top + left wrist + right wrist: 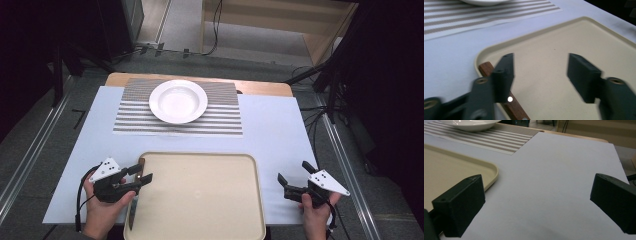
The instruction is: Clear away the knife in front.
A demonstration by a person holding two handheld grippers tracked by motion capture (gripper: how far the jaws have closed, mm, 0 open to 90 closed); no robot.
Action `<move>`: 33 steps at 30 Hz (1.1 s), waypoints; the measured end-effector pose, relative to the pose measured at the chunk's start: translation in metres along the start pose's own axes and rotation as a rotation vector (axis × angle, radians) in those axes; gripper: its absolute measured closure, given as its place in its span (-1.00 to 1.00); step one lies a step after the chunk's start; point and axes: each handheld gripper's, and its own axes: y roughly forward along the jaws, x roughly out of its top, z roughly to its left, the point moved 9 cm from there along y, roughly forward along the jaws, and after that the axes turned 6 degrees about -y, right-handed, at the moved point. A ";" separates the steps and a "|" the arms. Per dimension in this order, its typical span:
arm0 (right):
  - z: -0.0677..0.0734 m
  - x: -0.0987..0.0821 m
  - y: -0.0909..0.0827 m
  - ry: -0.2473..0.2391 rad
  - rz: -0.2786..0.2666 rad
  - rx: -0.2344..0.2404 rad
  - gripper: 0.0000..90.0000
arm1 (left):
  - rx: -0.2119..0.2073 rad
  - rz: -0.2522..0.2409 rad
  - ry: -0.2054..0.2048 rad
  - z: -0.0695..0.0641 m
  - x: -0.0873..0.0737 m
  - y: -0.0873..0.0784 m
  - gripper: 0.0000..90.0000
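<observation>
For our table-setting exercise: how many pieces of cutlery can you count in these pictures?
1. A wooden-handled knife lies along the left edge of the beige plastic tray, under the left gripper, whose fingers stand open. More could be hidden beneath that hand.

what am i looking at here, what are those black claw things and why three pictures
A person sits at a table holding a two-jaw tool in each hand. The left hand-held gripper and the right hand-held gripper both stand open and hold nothing. The high view looks down from above; the other two come from cameras riding on each tool, looking along its black jaws. On the table lie a beige tray, a striped placemat carrying a white bowl, and a knife with a wooden handle along the tray's left edge, under the left jaws.
</observation>
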 end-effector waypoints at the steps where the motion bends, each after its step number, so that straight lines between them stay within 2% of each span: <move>1: 0.000 0.000 0.000 0.000 0.000 0.000 -1.00 | 0.013 -0.013 0.002 0.002 0.002 -0.001 -0.20; 4: 0.000 0.000 0.000 0.001 0.000 0.000 -1.00 | 0.018 -0.053 -0.006 0.005 0.007 -0.007 -0.57; 5: 0.000 0.000 0.000 0.002 0.000 0.001 -1.00 | 0.008 -0.065 -0.009 0.004 0.009 -0.009 -0.78; 7: 0.000 0.000 0.000 0.001 0.000 0.000 -1.00 | -0.015 -0.091 -0.002 0.004 0.012 -0.015 -0.95; 8: 0.000 0.000 0.000 0.001 0.000 0.000 -1.00 | -0.033 -0.100 -0.002 0.004 0.013 -0.017 -0.95; 9: 0.000 0.000 0.000 0.002 0.000 0.000 -1.00 | -0.024 -0.112 0.003 0.005 0.014 -0.020 -1.00; 14: -0.001 0.000 0.000 0.006 -0.002 0.001 -1.00 | 0.005 -0.140 0.009 0.013 0.018 -0.029 -1.00; 23: -0.001 0.000 0.000 0.006 -0.002 0.001 -1.00 | 0.046 -0.154 0.007 0.028 0.019 -0.039 -1.00; 33: -0.001 0.000 -0.001 0.008 -0.003 -0.001 -1.00 | 0.094 -0.180 -0.016 0.051 0.019 -0.056 -1.00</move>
